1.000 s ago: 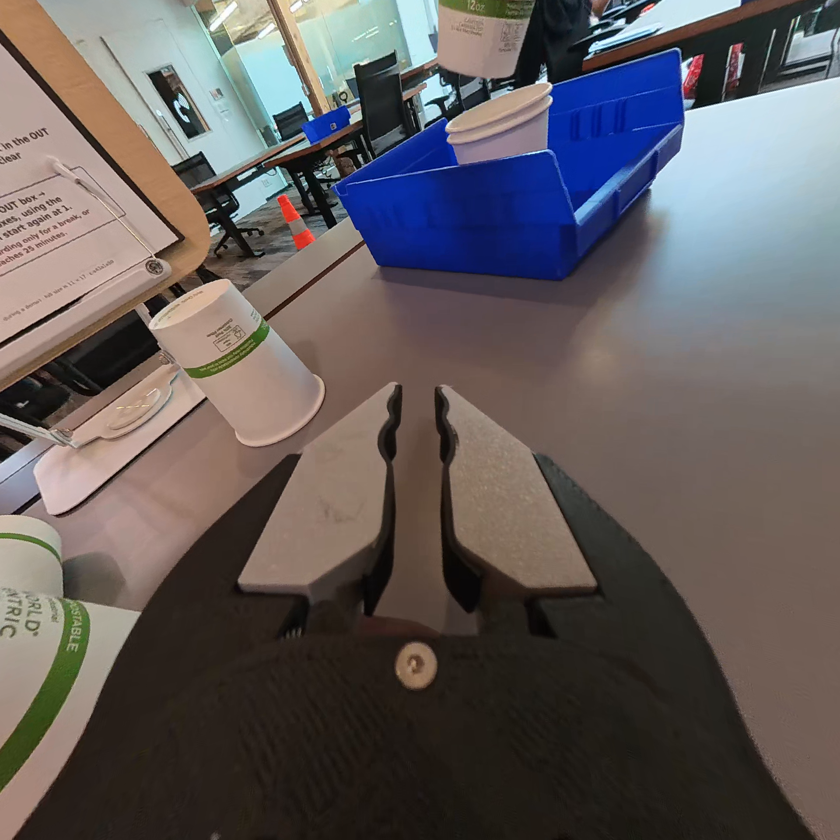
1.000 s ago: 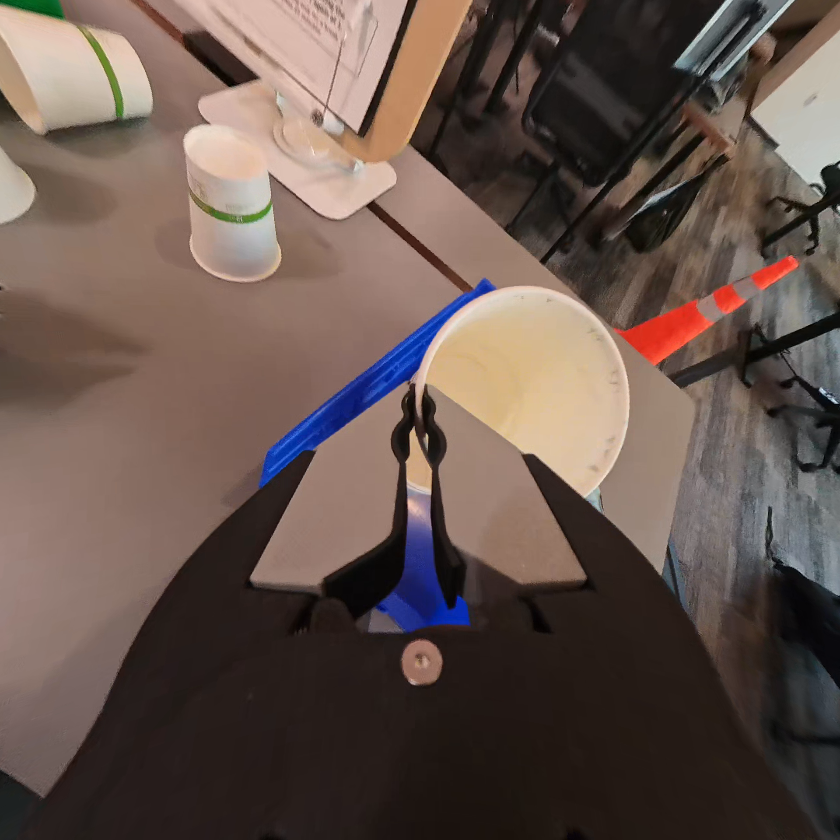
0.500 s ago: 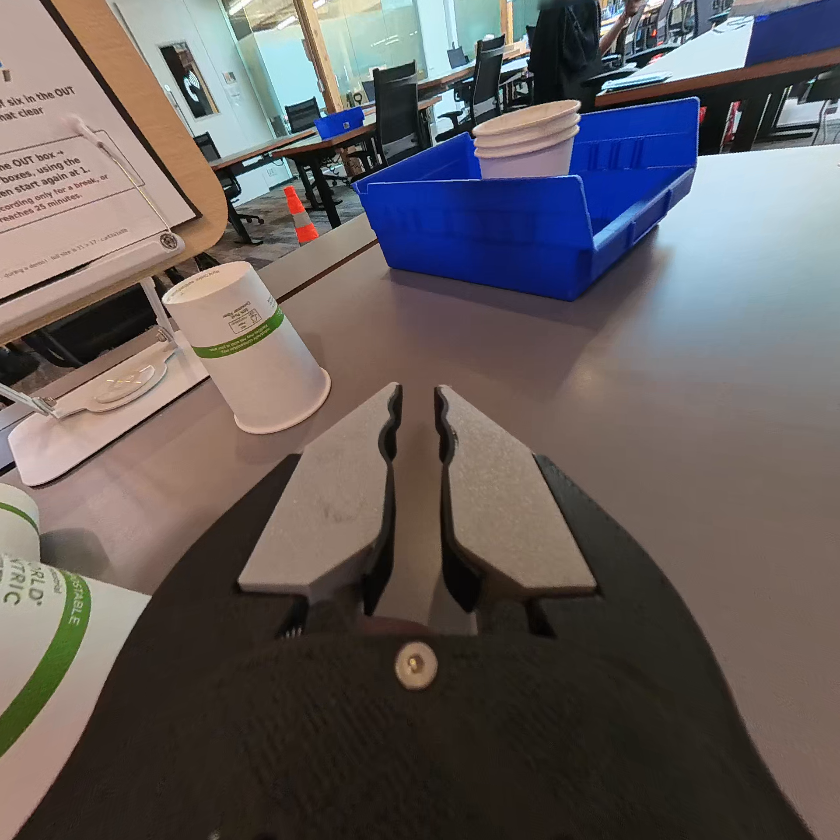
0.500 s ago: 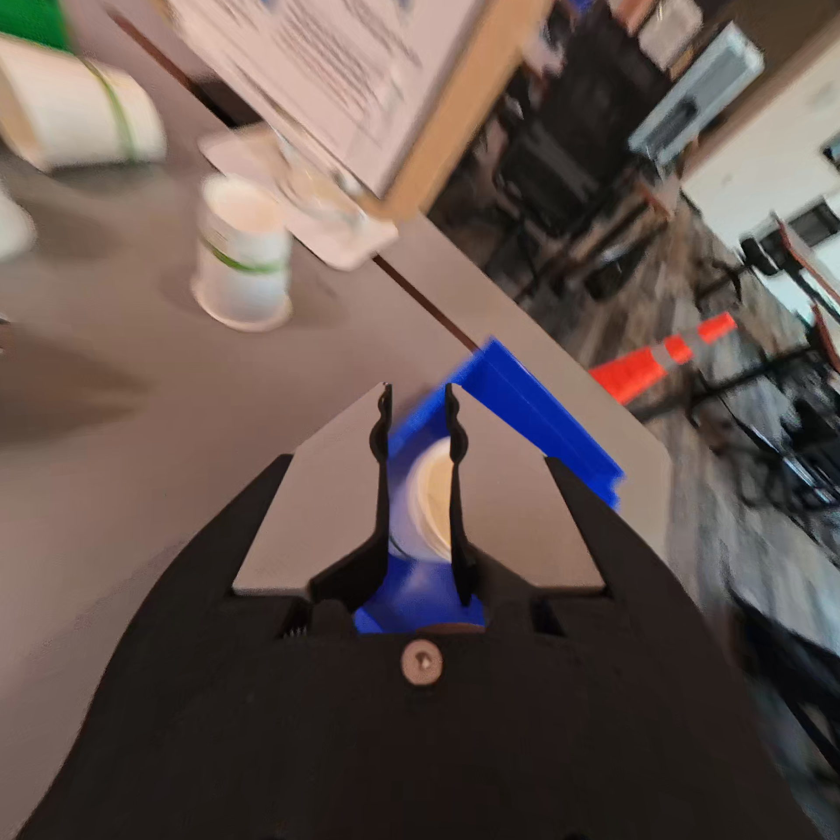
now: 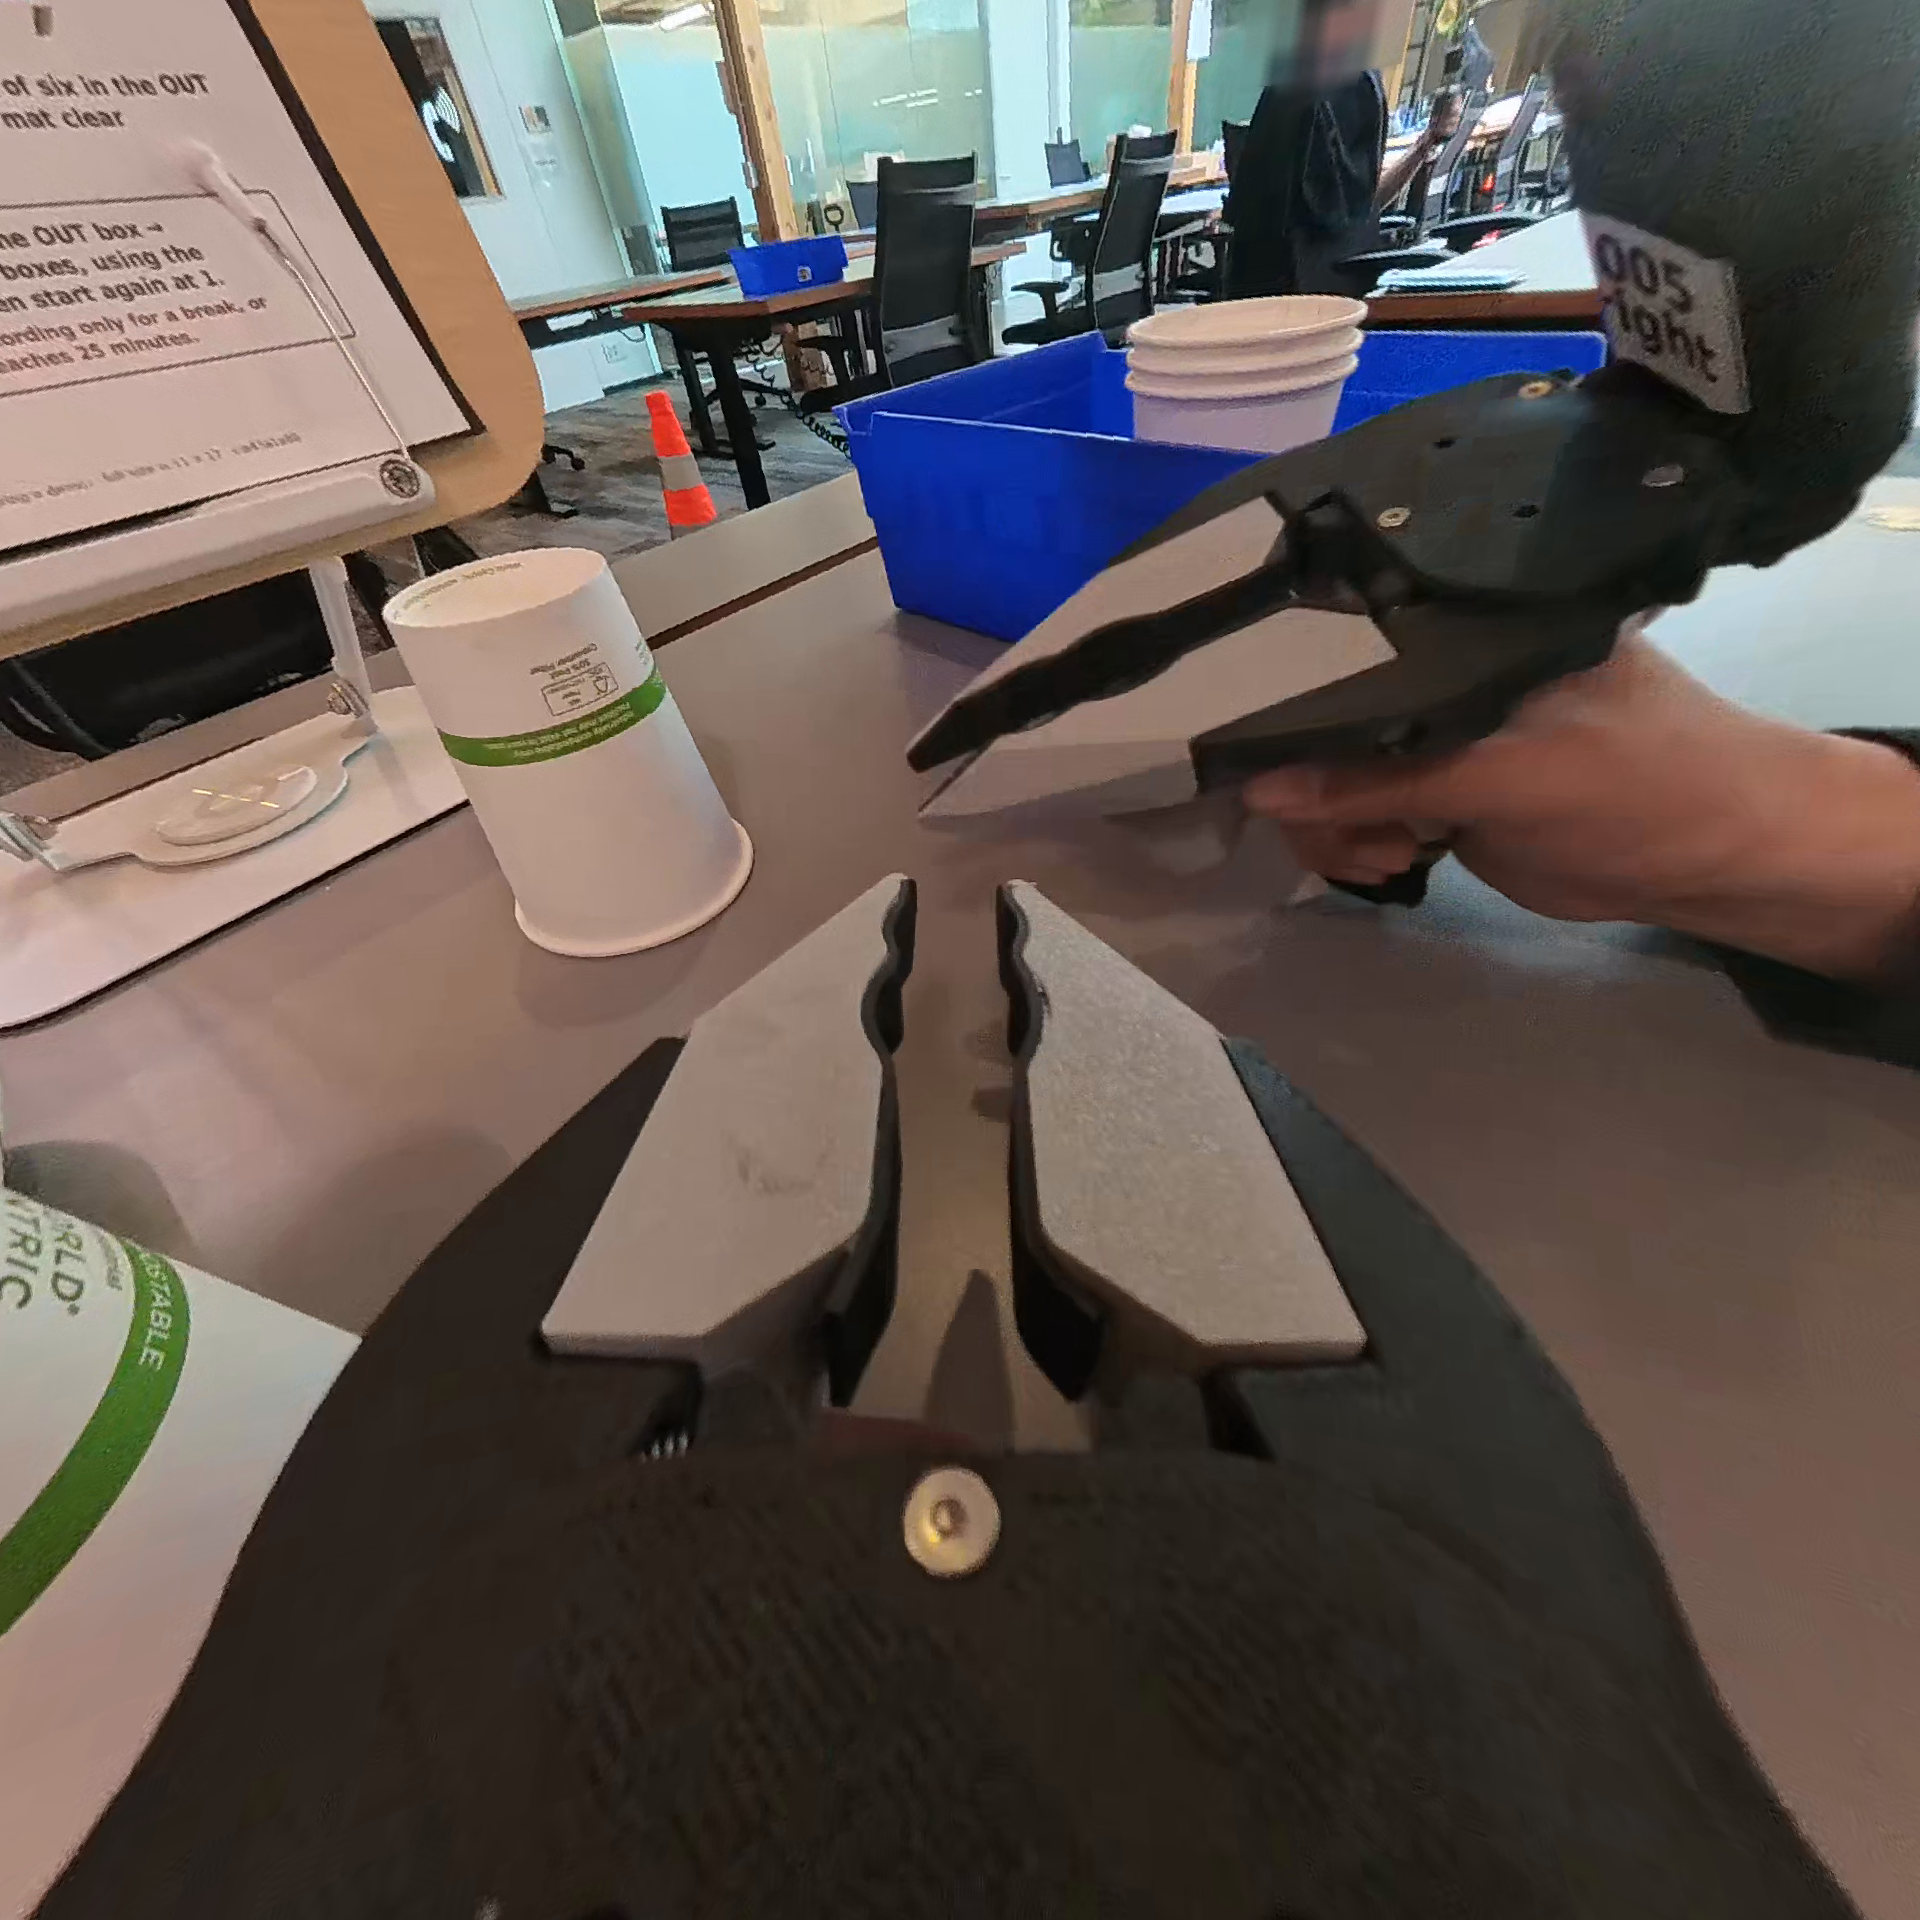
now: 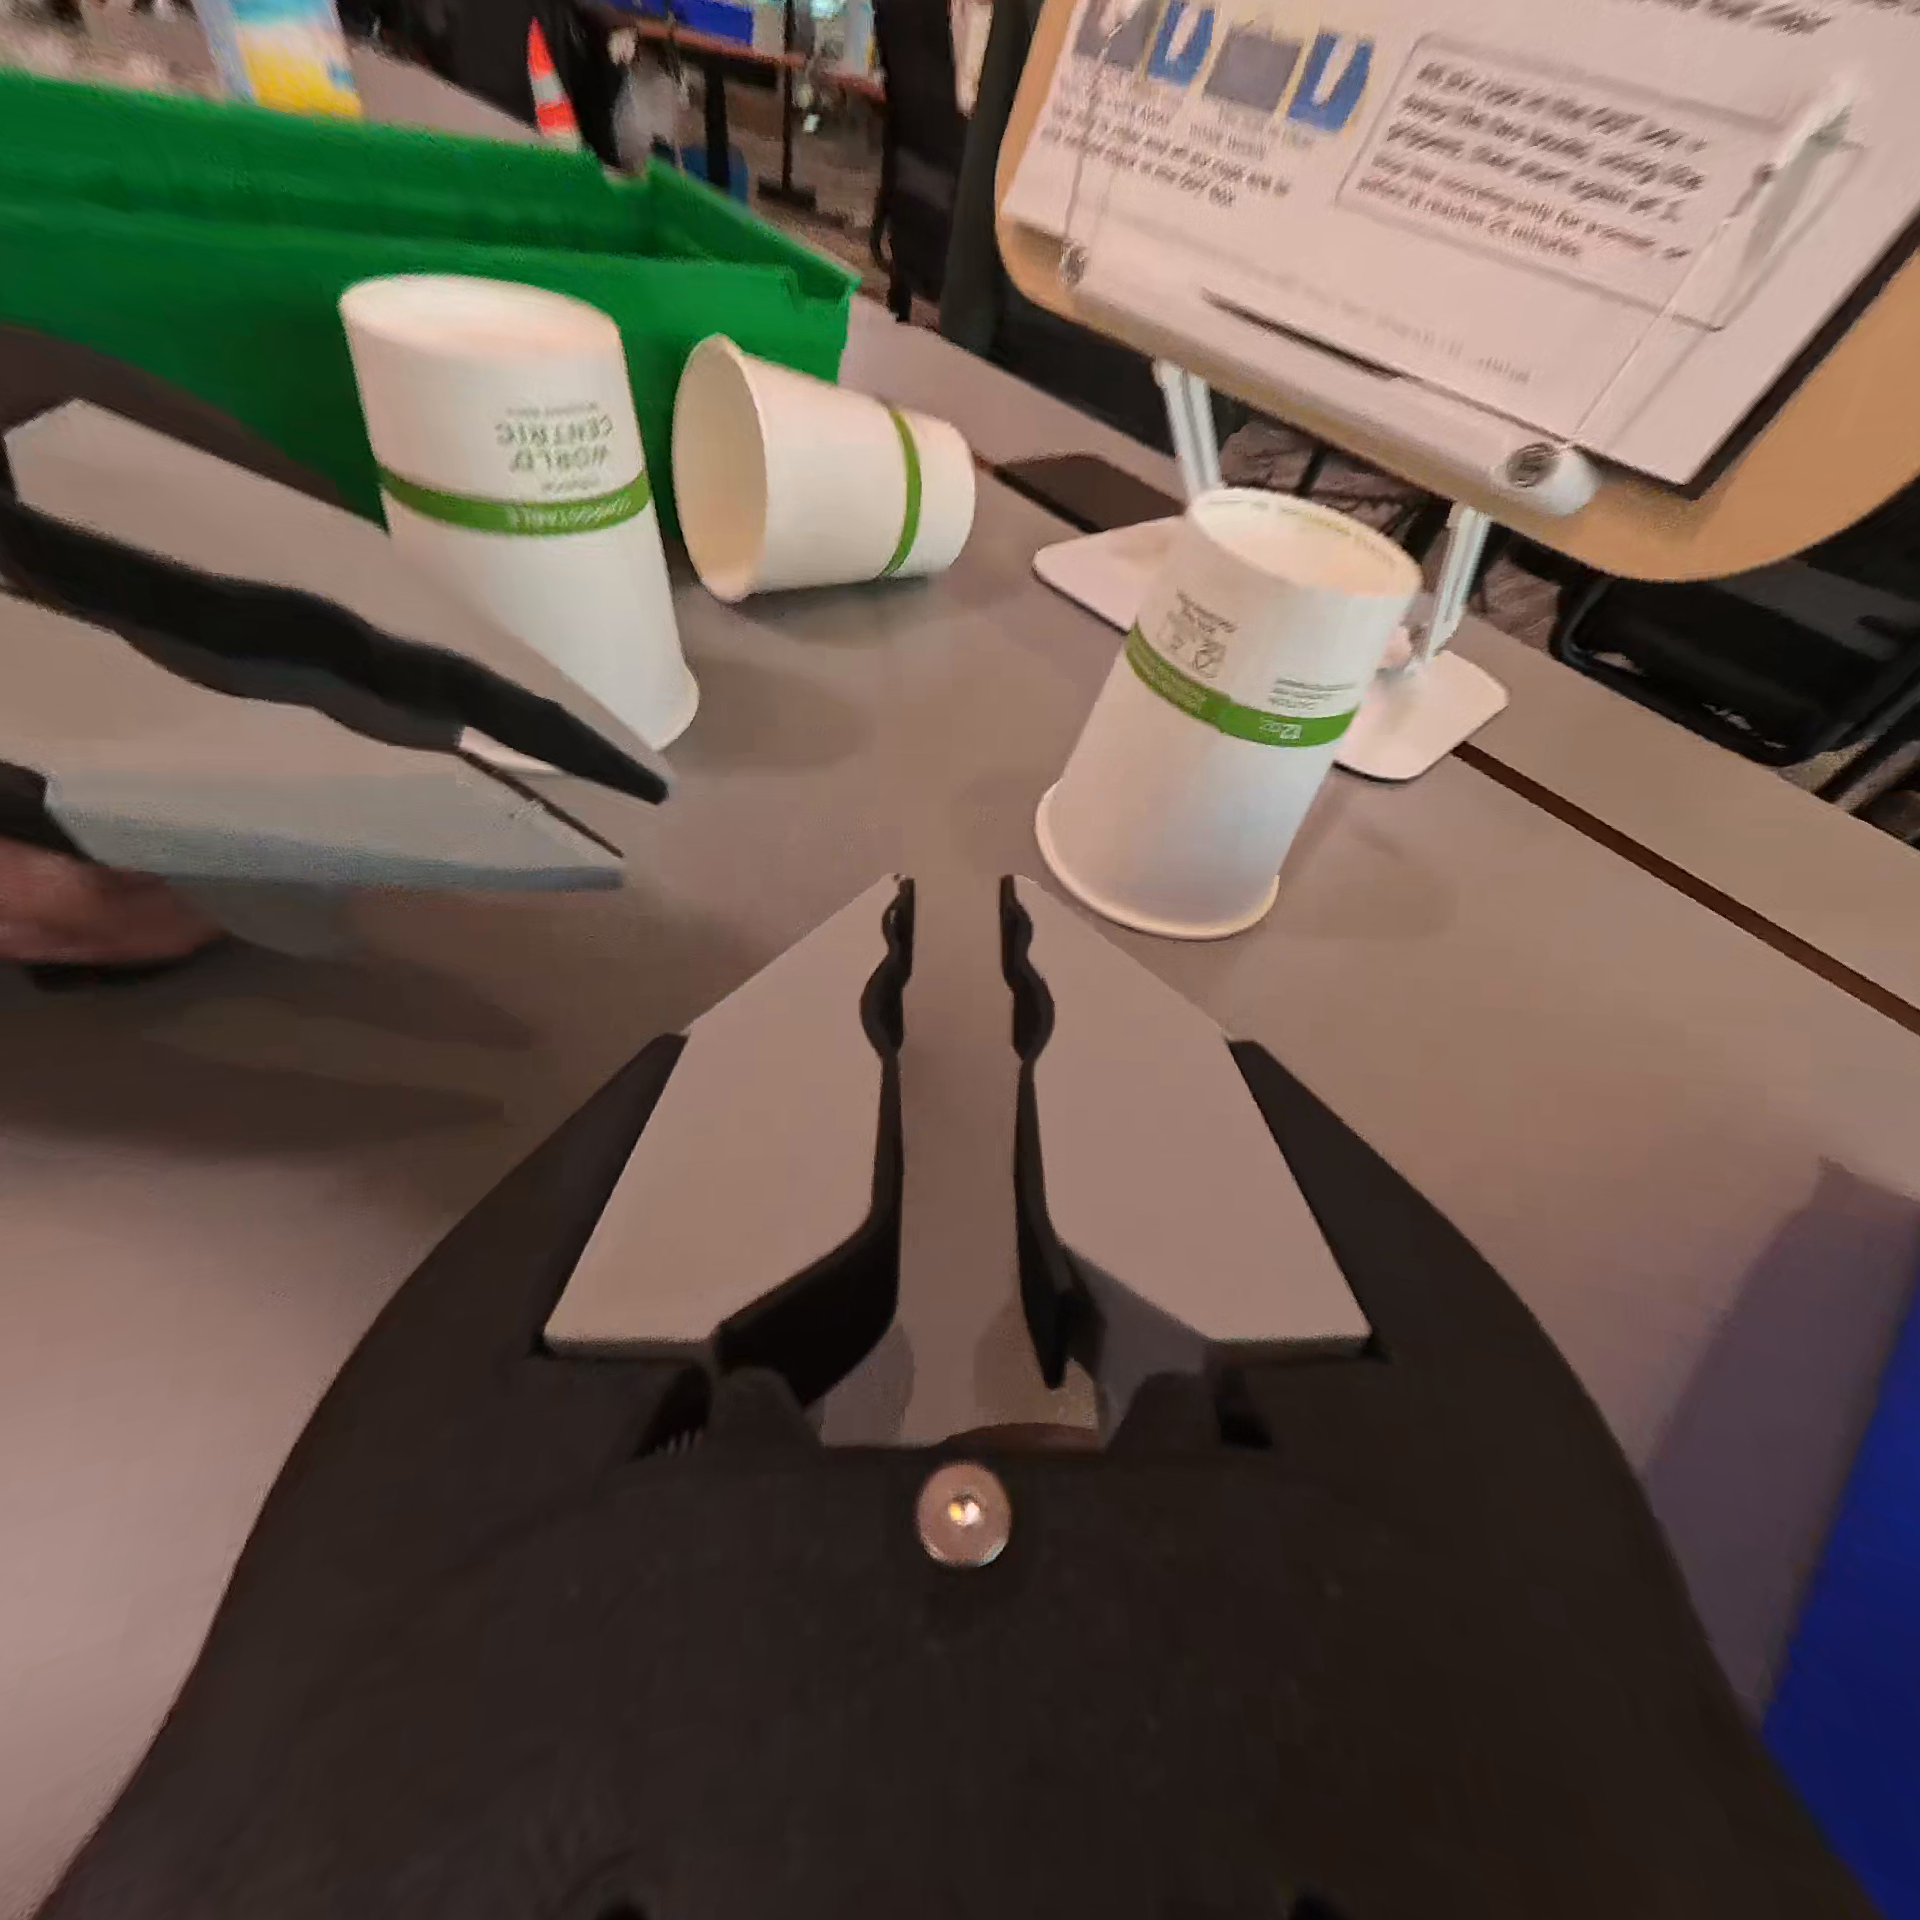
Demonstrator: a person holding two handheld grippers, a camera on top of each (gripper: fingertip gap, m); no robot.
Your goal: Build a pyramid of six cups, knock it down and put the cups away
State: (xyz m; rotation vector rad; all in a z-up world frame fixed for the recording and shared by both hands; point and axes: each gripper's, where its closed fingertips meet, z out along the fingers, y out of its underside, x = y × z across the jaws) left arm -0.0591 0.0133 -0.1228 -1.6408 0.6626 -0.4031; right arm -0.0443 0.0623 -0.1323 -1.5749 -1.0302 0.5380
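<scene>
Since a second ago the right hand-held gripper [image 6: 957, 896] has let go of the cup it held over the blue bin [image 5: 997, 520] and swung back over the grey surface [image 5: 1558, 1195]; its fingers now stand slightly apart with nothing between them. That cup now sits nested in the bin, where a stack of paper cups [image 5: 1242, 369] shows three rims, mouths up; how many cups lie lower in the stack is hidden by the bin wall.

In the left wrist view the right hand-held gripper [image 5: 920, 784] has come in from the right, held by a hand [image 5: 1621, 800], its tips near the upside-down cup [image 5: 577, 748] beside the white stand base [image 5: 156, 883]. The left hand-held gripper [image 5: 956, 904] stays low over the surface, fingers a little apart and empty.

Three cups remain out on the surface: the upside-down cup [image 6: 1216, 717] by the stand base, a second upside-down cup [image 6: 525, 499] in front of the green bin [image 6: 260, 260], and a cup lying on its side [image 6: 821, 478] just beside it, mouth toward the camera. The green bin's contents cannot be seen. The left hand-held gripper [image 6: 623, 810] is blurred at the left edge of the right wrist view, and the blue bin [image 6: 1849, 1507] is cut off at the lower right. One cup [image 5: 94, 1434] is cropped at the left wrist view's lower left corner. A clipboard sign [image 6: 1507, 208] leans above the stand.
</scene>
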